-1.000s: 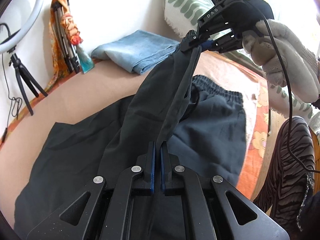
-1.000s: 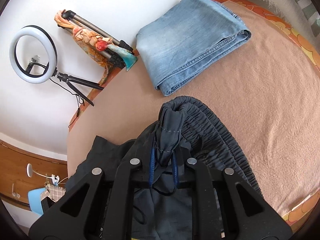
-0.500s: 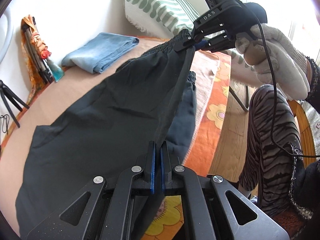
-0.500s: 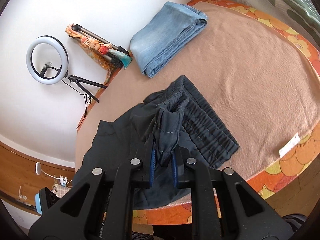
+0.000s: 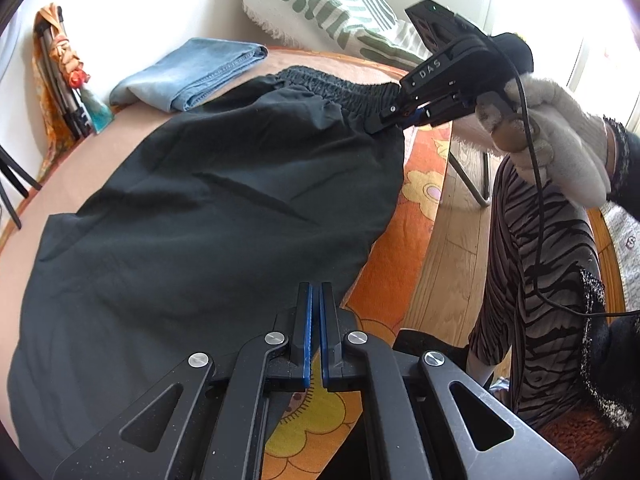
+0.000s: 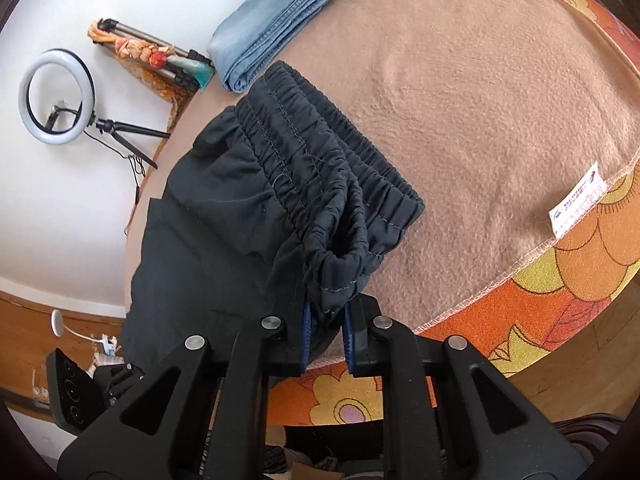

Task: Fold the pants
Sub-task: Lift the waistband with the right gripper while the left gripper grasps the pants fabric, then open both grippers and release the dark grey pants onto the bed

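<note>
The black pants (image 5: 208,216) lie spread flat on the tan blanket (image 6: 480,100), folded over lengthwise, with the gathered waistband (image 6: 304,148) at the far end. My right gripper (image 6: 326,308) is shut on a bunched corner of that waistband at the bed's near edge. In the left wrist view the right gripper (image 5: 384,120) sits low over the bed, held by a gloved hand (image 5: 560,148). My left gripper (image 5: 314,292) is shut on the thin near edge of the pants at the leg end, over the orange flowered cover (image 5: 412,208).
Folded blue jeans (image 5: 192,72) lie at the far side of the bed, beside a striped pillow (image 5: 320,0). A folded tripod with an orange cloth (image 5: 60,76) and a ring light (image 6: 56,96) stand by the wall. A person's striped trouser leg (image 5: 540,260) stands on the wooden floor (image 5: 452,240).
Both grippers came down toward the bed's near edge with the pants. The fabric that hung raised between them now lies flat over the lower layer.
</note>
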Demonstrator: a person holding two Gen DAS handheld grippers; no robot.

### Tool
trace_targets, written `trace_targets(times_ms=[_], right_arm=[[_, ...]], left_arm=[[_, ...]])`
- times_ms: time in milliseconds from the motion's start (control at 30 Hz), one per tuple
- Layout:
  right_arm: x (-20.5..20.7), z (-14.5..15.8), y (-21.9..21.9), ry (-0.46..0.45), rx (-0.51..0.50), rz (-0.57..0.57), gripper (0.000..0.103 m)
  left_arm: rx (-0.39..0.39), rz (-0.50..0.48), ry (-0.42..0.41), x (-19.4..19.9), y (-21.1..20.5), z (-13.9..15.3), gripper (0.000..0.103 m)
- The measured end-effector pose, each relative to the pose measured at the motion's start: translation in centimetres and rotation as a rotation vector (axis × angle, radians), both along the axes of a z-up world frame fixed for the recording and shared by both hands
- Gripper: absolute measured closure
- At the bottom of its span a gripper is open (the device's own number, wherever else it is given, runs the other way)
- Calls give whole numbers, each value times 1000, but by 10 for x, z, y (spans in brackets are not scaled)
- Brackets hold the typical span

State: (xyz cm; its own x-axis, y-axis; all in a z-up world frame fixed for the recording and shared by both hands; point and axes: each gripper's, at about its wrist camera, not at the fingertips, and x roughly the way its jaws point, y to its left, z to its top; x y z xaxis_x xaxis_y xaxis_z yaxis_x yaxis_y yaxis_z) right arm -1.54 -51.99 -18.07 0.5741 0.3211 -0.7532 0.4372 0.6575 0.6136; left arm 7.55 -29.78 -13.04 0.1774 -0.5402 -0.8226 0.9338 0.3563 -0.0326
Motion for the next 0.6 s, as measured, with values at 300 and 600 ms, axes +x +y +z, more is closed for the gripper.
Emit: trace_targets(times_ms=[300, 600], right_arm=[[5, 51, -4, 17, -233, 210, 57], [51, 83, -46, -176, -355, 242, 23]], left_arm=[[32, -10, 13, -6, -2, -7, 101], [-50, 118, 72, -1, 28, 24, 91]])
